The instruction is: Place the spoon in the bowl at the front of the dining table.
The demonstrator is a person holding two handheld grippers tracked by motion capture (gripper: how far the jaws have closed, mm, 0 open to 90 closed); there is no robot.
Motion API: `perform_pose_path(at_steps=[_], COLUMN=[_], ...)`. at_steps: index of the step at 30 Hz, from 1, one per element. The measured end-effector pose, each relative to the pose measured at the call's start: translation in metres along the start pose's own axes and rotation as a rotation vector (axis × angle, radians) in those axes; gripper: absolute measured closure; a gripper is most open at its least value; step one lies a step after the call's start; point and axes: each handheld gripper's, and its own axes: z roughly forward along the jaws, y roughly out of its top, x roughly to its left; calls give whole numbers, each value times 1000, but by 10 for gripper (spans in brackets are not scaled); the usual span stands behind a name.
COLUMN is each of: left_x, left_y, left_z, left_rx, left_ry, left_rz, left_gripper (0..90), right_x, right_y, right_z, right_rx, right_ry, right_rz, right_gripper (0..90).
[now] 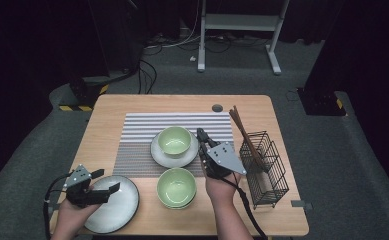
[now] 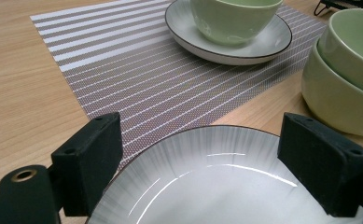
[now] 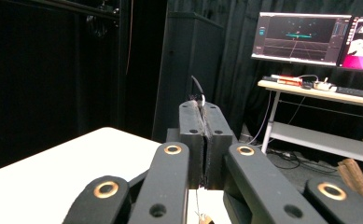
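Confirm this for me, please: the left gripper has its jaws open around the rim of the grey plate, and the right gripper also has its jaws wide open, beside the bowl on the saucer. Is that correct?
Not quite. The right gripper is shut: the right gripper view shows its two jaws pressed flat together with nothing between them. The rest holds: the left gripper has its jaws open around the rim of the grey plate, and the right gripper is beside the bowl on the saucer.

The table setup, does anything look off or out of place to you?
Nothing spilled or broken. The plate at the left gripper overhangs the table's near edge. The chopsticks lean out of the wire rack. One bowl sits on a plate on the placemat; stacked bowls stand beside the mat.
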Motion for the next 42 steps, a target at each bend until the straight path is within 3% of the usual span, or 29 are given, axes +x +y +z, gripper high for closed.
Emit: perform_pose_path(at_steps=[28, 42], left_x=[1, 2], left_y=[-1, -1], left_z=[-1, -1], left_rx=[-3, -1], left_ry=[-7, -7], left_rz=[-12, -12], left_gripper=[145, 144], right_x=[15, 23], right_y=[6, -10], right_z=[24, 42], right_rx=[-8, 38], right_ry=[62, 91], right_rz=[6, 20], right_gripper=[885, 885])
